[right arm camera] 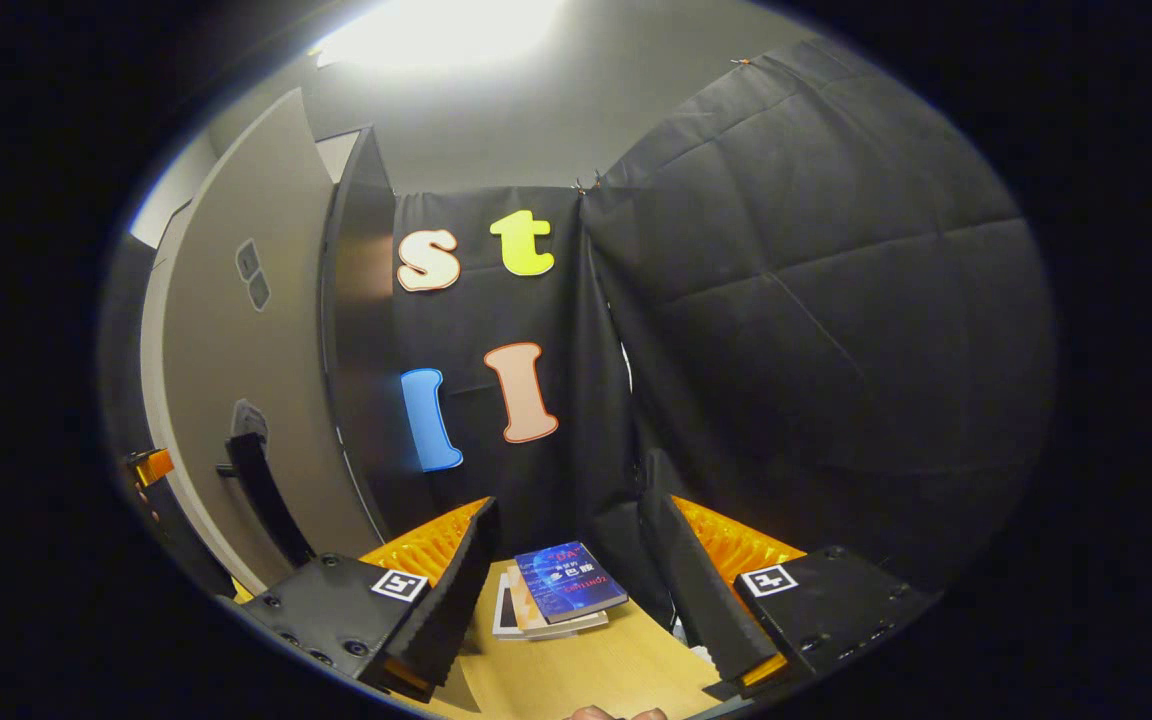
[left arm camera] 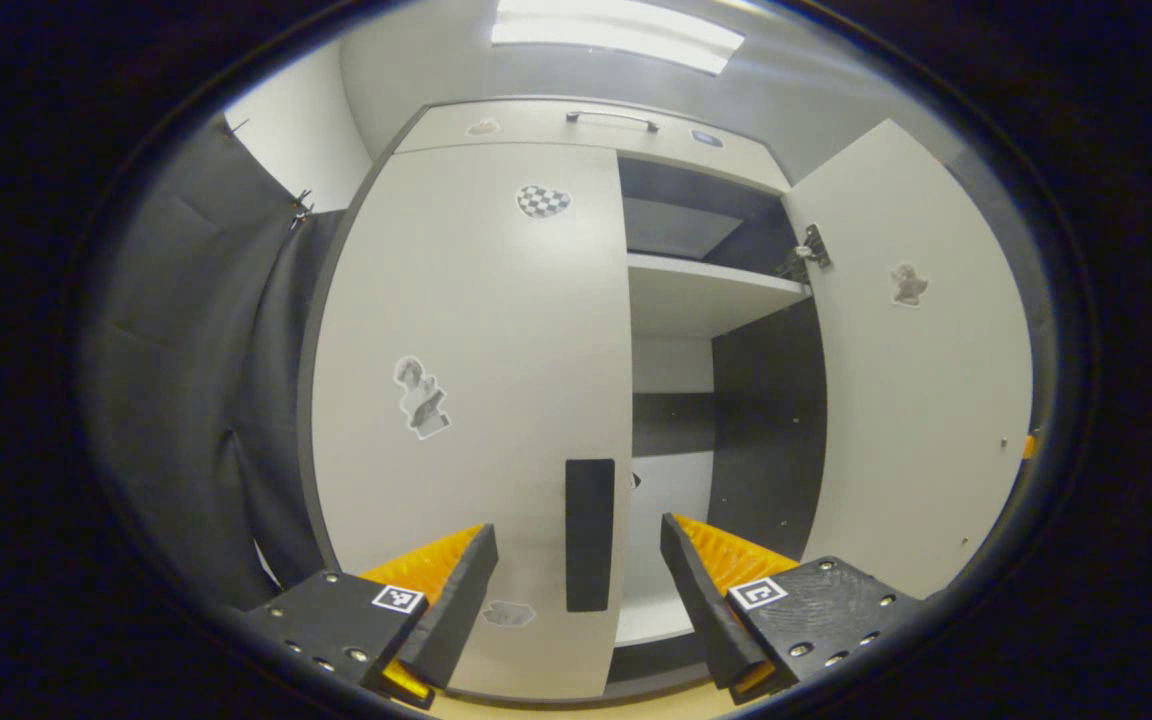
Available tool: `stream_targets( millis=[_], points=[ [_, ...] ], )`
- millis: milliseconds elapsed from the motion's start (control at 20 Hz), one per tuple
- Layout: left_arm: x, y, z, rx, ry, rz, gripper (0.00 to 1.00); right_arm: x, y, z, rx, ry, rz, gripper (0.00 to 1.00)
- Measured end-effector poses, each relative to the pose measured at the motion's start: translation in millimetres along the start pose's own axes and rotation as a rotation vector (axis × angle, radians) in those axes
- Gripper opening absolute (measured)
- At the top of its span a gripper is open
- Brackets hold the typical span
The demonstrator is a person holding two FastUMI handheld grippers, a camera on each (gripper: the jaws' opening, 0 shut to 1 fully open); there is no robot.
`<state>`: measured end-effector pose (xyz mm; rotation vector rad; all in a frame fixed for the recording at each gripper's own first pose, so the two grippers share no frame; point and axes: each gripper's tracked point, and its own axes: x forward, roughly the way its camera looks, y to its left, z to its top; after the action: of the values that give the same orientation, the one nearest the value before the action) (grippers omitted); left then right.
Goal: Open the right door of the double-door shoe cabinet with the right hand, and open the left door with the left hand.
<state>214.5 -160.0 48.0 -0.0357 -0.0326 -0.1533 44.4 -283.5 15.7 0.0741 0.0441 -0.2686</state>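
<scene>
**Shoe cabinet: right door open, left door shut**

Left gripper view. At far left hangs the black cloth wall (left arm camera: 186, 380). Next stands the cabinet (left arm camera: 586, 125), pale, with a drawer front and metal pull across its top. The left door (left arm camera: 476, 350) is shut and flush with the frame; it carries a few stickers, and a dark vertical handle (left arm camera: 590, 535) sits near its right edge, low down. The left gripper (left arm camera: 579, 560) is wide open and holds nothing; the handle shows between its fingers, beyond the tips, untouched. Right of the door lies the open compartment with a pale shelf (left arm camera: 706, 290) and dark inner walls. Farthest right, the right door (left arm camera: 921, 380) is swung out, its inner face toward the camera, a hinge at its upper left.

Right gripper view. At left the right door (right arm camera: 236, 380) is seen from outside, its dark handle (right arm camera: 261, 490) standing clear of the gripper. The right gripper (right arm camera: 568, 545) is wide open and empty, aimed at the cloth wall (right arm camera: 816, 330). Between its fingers, farther off, a blue book (right arm camera: 568, 582) rests on other flat items on a wooden surface (right arm camera: 586, 670).
</scene>
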Motion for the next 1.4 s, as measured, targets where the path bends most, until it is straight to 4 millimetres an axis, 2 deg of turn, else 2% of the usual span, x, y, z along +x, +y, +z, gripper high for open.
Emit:
stream_targets(
  millis=[150, 300, 350, 450, 500, 550, 600, 700, 750, 800, 950, 1100, 1400],
  points=[
    [28, -6, -13, -0.029, 0.049, 0.025, 0.93, 31, -2, -10, -0.008, 0.011, 0.040, 0.98],
    [44, -9, -27, -0.029, 0.093, 0.056, 0.55, 60, -3, -11, 0.001, -0.002, 0.062, 0.98],
    [47, -11, -30, -0.026, 0.101, 0.058, 0.62, 70, 0, -17, 0.014, 0.010, 0.080, 0.98],
    [46, -3, -30, -0.018, 0.100, 0.131, 0.51, 88, -2, -31, 0.030, 0.052, 0.112, 0.98],
    [50, 1, -33, -0.019, 0.103, 0.153, 0.38, 95, -4, -35, 0.036, 0.067, 0.122, 0.92],
    [49, 0, -31, -0.012, 0.102, 0.163, 0.33, 101, -4, -40, 0.049, 0.083, 0.130, 0.98],
    [49, -1, -32, 0.007, 0.111, 0.172, 0.29, 106, -2, -44, 0.067, 0.098, 0.146, 0.98],
    [49, 0, -33, 0.019, 0.113, 0.192, 0.26, 121, 5, -49, 0.096, 0.119, 0.175, 0.98],
    [47, 1, -32, 0.005, 0.106, 0.203, 0.23, 125, 7, -51, 0.098, 0.124, 0.186, 0.92],
    [48, 1, -33, -0.016, 0.098, 0.206, 0.21, 126, 7, -53, 0.088, 0.128, 0.193, 0.98],
    [52, 1, -30, -0.050, 0.069, 0.206, 0.07, 138, 8, -60, 0.029, 0.143, 0.197, 0.98],
    [45, 1, -34, -0.045, 0.076, 0.204, 0.07, 131, 12, -59, 0.016, 0.148, 0.219, 0.98],
    [31, 4, -35, -0.065, 0.076, 0.149, 0.07, 100, 21, -56, 0.026, 0.128, 0.206, 0.98]
  ],
)
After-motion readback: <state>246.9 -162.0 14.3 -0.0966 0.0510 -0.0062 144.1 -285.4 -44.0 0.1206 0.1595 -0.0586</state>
